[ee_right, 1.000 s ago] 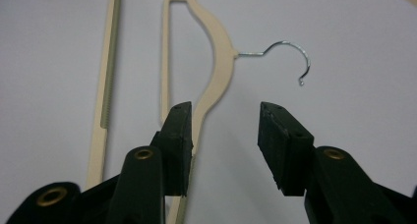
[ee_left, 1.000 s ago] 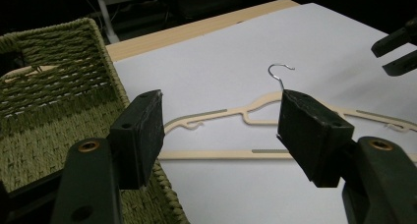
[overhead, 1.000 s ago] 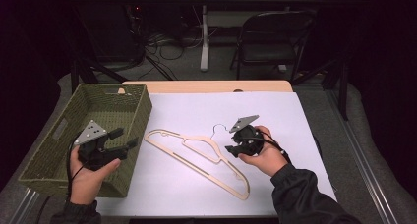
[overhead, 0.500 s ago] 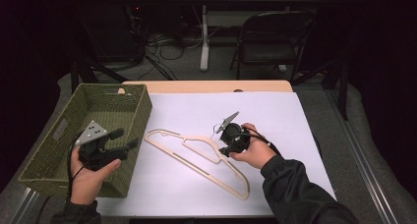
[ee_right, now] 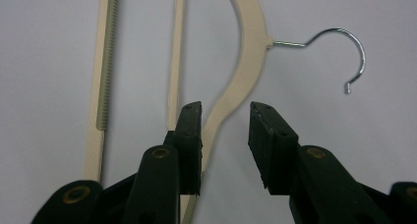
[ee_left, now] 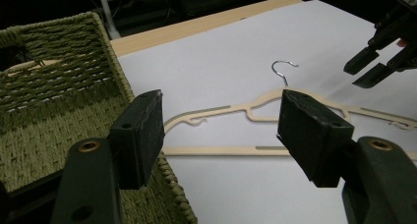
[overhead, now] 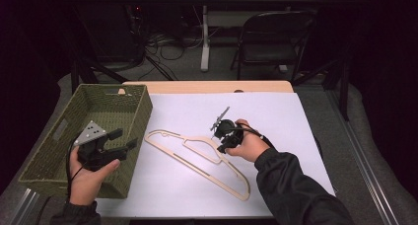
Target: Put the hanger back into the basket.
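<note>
We are working toward picking up the wooden hanger (overhead: 197, 158), which is lying flat on the white sheet (overhead: 296, 126) near the table's front, so the grasp and any move toward the woven basket (overhead: 123, 106) are judged still ahead. Nearest us, our left gripper (overhead: 125, 139) is hovering over the basket's front corner, its 2 jaws spread wide and holding nothing. Farther in, our right gripper (ee_right: 225, 118) is pointing down at the hanger's shoulder beside the metal hook (ee_right: 339, 52), jaws partly open and straddling the wood, not yet closed.
</note>
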`<state>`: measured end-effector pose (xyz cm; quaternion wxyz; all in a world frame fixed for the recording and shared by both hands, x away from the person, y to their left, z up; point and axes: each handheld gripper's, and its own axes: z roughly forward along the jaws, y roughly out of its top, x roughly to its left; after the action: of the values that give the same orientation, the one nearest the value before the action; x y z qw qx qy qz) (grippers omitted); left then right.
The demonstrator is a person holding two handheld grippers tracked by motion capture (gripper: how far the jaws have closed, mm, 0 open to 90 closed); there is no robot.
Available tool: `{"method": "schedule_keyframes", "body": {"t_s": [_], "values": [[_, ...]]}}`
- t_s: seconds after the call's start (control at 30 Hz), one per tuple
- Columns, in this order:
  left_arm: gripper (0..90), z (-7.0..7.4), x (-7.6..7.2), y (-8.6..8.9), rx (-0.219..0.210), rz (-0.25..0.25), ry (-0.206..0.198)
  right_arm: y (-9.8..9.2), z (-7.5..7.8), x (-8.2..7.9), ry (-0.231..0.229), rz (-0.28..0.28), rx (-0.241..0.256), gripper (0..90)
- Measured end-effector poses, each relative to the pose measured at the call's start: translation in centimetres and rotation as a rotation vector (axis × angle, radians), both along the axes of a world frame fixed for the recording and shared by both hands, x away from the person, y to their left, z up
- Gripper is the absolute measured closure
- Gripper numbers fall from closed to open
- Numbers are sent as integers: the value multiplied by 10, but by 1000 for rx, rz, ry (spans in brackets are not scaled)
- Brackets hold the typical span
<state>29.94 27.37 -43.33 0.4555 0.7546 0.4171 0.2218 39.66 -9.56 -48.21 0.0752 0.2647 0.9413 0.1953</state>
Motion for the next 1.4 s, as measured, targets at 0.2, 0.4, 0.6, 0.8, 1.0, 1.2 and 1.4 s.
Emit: {"method": "schedule_keyframes", "body": {"t_s": [0.2, 0.4, 0.6, 0.8, 1.0, 1.2, 1.4], "values": [[341, 0, 0, 5, -5, 14, 0, 18, -10, 4, 24, 43, -30, 692], [342, -1, 0, 5, -5, 13, 4, 26, -19, 6, 52, 56, -55, 698], [342, -1, 1, 5, -5, 14, 6, 35, -28, 6, 74, 67, -75, 698], [343, -1, 1, 5, -6, 15, 6, 42, -33, 4, 88, 64, -92, 701], [343, -1, 1, 5, -6, 14, 8, 46, -39, 4, 79, 65, -145, 705], [343, -2, 1, 5, -6, 13, 11, 47, -40, 6, 98, 62, -117, 720], [343, -2, 2, 5, -7, 12, 12, 48, -44, 5, 122, 66, -121, 726]]}}
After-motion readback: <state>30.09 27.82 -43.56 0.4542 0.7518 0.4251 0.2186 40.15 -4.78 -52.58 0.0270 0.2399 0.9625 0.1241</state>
